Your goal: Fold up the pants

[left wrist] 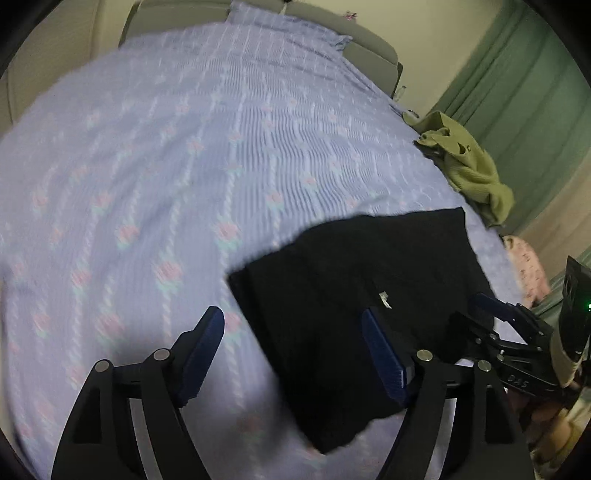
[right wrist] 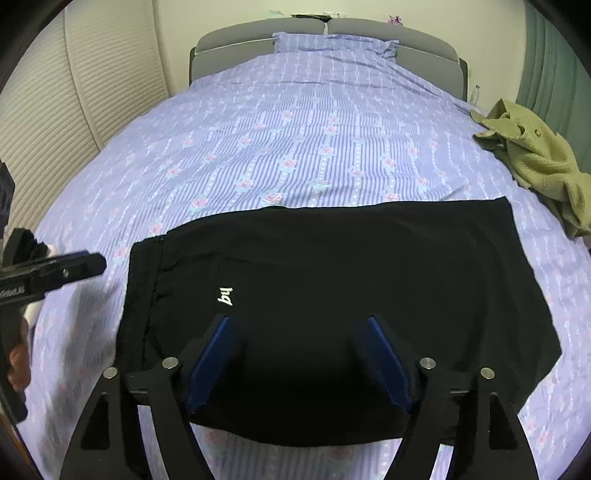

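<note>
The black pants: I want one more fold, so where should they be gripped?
Probably the waistband end of the black pants, at its left edge, coming in low from the left. It lies flat as a straight, free edge on the bed, with the left gripper open beside it.

A: Free room? Bedspread (right wrist: 295,122) lies bare from the headboard (right wrist: 258,33) down to the folded black pants (right wrist: 332,266).
B: Obstacles: green garment (right wrist: 535,158) heaped at the right edge; pillow (right wrist: 332,42) at the head.
</note>
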`<control>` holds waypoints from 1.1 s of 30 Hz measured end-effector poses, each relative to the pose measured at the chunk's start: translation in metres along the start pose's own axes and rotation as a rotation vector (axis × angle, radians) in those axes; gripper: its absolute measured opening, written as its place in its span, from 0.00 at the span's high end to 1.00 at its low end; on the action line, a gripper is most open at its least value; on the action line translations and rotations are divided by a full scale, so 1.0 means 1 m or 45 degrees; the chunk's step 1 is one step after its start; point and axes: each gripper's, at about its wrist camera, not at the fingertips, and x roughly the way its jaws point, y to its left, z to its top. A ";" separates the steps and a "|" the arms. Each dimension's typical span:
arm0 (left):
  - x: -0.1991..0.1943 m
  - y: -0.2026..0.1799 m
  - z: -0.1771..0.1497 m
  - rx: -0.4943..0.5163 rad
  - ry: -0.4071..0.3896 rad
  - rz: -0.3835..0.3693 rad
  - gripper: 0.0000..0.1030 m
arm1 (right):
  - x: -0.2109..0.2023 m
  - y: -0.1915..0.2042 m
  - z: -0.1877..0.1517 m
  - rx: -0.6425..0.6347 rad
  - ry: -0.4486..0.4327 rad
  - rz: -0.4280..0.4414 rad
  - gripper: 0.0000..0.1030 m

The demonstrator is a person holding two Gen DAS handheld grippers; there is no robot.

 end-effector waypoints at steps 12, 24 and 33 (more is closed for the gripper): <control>0.061 0.034 -0.031 -0.345 0.050 -0.139 0.24 | 0.002 -0.005 -0.014 -0.043 0.046 -0.035 0.27; 0.039 0.044 -0.047 -0.509 -0.005 -0.610 0.49 | 0.005 -0.001 -0.010 -0.014 0.038 0.036 0.27; 0.081 0.055 -0.048 -0.532 0.096 -0.490 0.54 | 0.003 -0.006 -0.008 -0.015 0.052 0.017 0.27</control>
